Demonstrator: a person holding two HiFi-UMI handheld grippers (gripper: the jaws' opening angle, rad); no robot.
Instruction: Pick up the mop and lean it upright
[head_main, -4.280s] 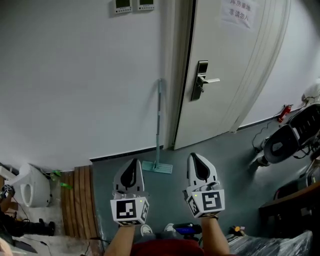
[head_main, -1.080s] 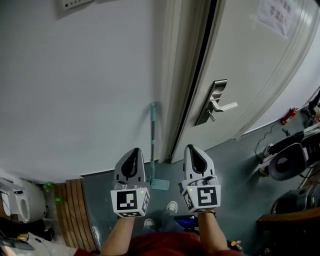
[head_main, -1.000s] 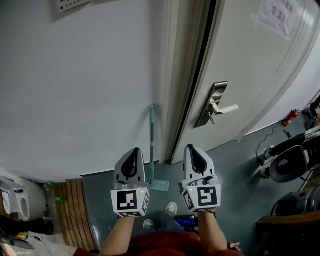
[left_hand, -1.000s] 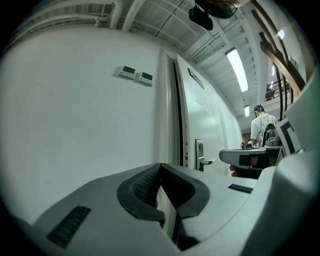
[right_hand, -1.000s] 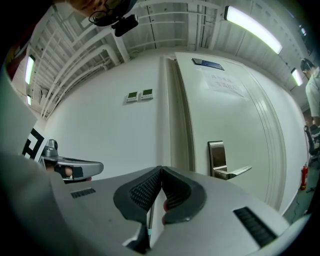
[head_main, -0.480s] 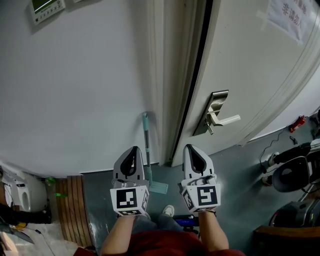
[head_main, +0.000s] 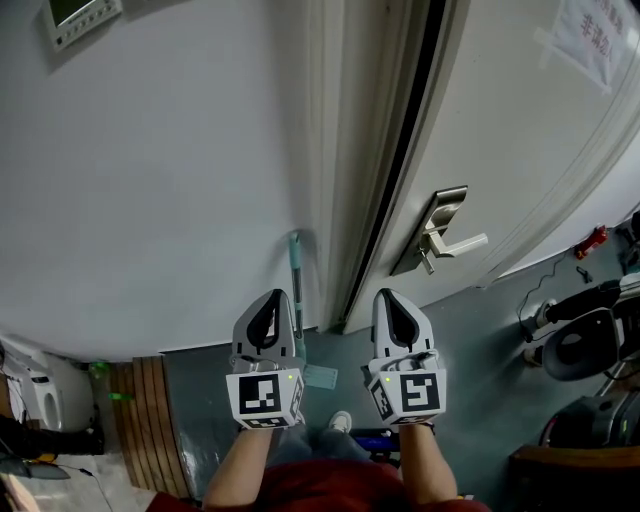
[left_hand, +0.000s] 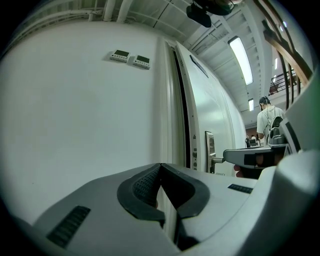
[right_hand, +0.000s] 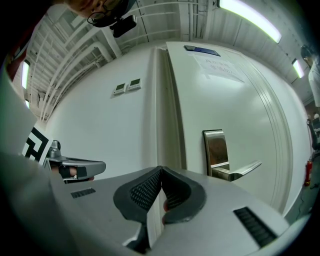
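Observation:
The mop stands upright against the white wall, just left of the door frame. Its teal handle (head_main: 295, 270) rises from the pale flat head (head_main: 321, 376) on the grey floor. In the head view my left gripper (head_main: 269, 294) hangs just left of the handle's lower part and hides some of it, with its jaws shut on nothing. My right gripper (head_main: 391, 293) is level with it in front of the door frame, also shut and empty. The left gripper view shows the left gripper (left_hand: 160, 165) with pads together, and the right gripper view shows the right gripper (right_hand: 161, 169) likewise. Neither gripper view shows the mop.
A white door (head_main: 510, 140) with a metal lever handle (head_main: 452, 238) stands right of the mop. Wooden slats (head_main: 142, 405) lie on the floor at the left. A dark wheeled machine (head_main: 585, 340) and cables sit at the right. My shoe (head_main: 340, 421) shows below the mop head.
The head view has drawn nearer the wall and door. Both grippers stay shut and side by side. The mop still leans in the same place.

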